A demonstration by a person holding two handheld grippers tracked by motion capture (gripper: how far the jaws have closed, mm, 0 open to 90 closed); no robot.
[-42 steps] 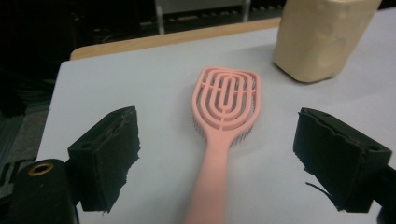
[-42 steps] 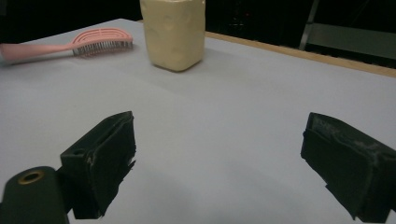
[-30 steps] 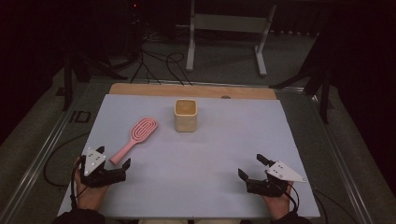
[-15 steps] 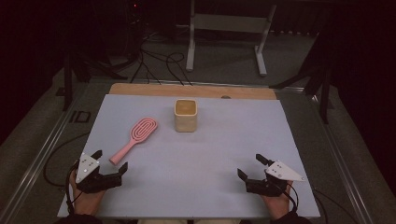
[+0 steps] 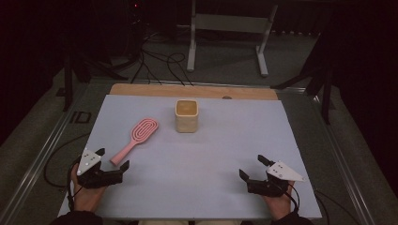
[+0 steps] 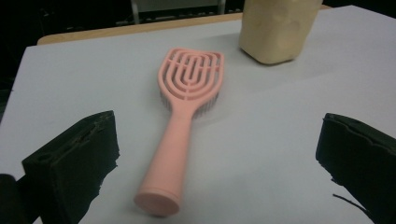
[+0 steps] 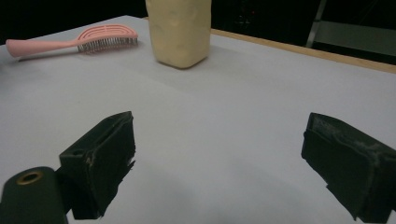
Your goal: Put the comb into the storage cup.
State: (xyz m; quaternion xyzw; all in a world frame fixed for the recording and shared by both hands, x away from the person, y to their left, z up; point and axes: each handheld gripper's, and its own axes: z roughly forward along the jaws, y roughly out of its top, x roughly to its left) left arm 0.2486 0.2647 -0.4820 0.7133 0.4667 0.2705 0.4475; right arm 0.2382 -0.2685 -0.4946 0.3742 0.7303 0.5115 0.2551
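A pink hairbrush (image 5: 135, 139) lies bristles down on the pale mat, handle toward the near left. Behind it to the right stands a cream square cup (image 5: 187, 115). My left gripper (image 5: 113, 160) rests open at the near left, its jaws just short of the brush handle's end. In the left gripper view the hairbrush (image 6: 183, 123) lies between the wide jaws with the cup (image 6: 275, 28) behind. My right gripper (image 5: 252, 167) sits open at the near right with nothing between its jaws. The right gripper view shows the cup (image 7: 179, 29) and the brush (image 7: 79, 40) far off.
The pale mat (image 5: 234, 140) covers a wooden table whose bare back edge (image 5: 192, 91) shows. A metal stand (image 5: 228, 28) and cables lie on the dark floor beyond. A rail (image 5: 42, 150) runs along the left side.
My left gripper has drawn back toward the near edge, away from the brush handle. The right gripper, brush and cup have stayed in place.
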